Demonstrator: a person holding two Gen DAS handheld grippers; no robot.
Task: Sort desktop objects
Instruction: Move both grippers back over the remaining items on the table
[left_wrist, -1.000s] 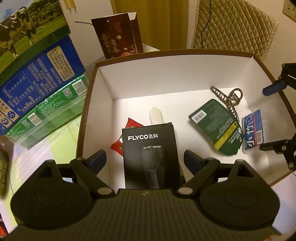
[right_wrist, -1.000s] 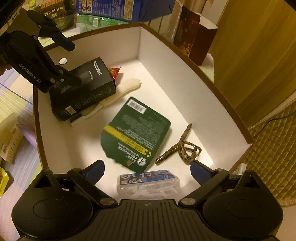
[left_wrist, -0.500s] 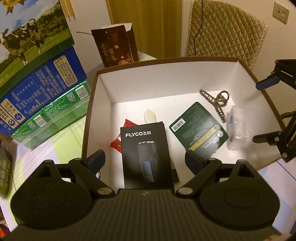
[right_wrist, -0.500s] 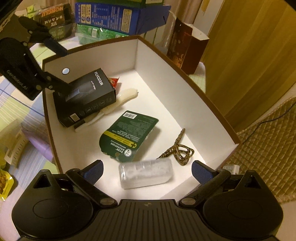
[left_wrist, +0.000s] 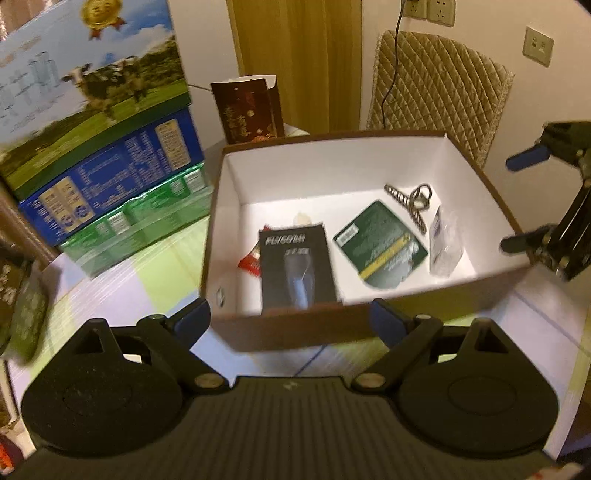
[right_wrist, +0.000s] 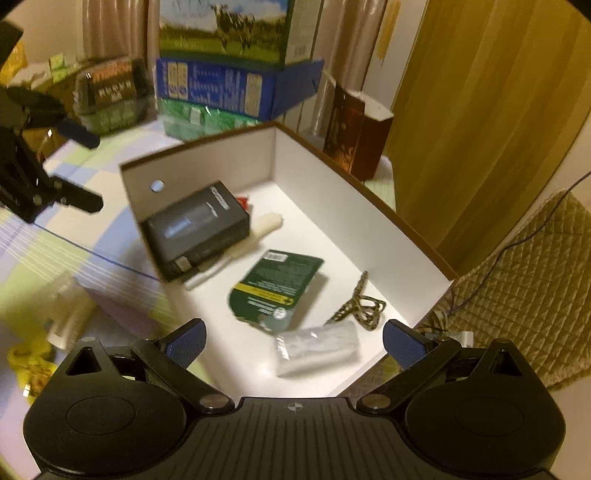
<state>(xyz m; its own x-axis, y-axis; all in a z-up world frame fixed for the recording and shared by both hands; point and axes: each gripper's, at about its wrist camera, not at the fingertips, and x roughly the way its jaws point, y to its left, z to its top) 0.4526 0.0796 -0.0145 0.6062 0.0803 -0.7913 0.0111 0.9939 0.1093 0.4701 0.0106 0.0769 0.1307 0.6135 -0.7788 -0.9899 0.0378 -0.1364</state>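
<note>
A brown box with white inside (left_wrist: 332, 162) (right_wrist: 351, 206) sits on the table. In it lie a black shaver box (left_wrist: 295, 269) (right_wrist: 195, 229), a green card (left_wrist: 380, 243) (right_wrist: 277, 288), a hair clip (left_wrist: 406, 206) (right_wrist: 362, 306), a clear plastic packet (left_wrist: 445, 243) (right_wrist: 317, 350), a red wrapper (left_wrist: 251, 260) and a cream piece (right_wrist: 267, 223). My left gripper (left_wrist: 291, 321) is open and empty, in front of the box. My right gripper (right_wrist: 293, 341) is open and empty above the box's near edge; it also shows at the right in the left wrist view (left_wrist: 517, 206).
Stacked cartons (left_wrist: 96, 155) (right_wrist: 229, 77) stand left of the box. A dark red paper bag (left_wrist: 251, 110) (right_wrist: 354, 133) stands behind it. A quilted chair back (left_wrist: 436, 96) is beyond. A yellow wrapper (right_wrist: 29, 365) and pale items lie on the checked cloth (right_wrist: 55, 251).
Both grippers have pulled back and up from the box, open and empty. The clear packet lies released in the box. The left gripper is now outside the box's front wall.
</note>
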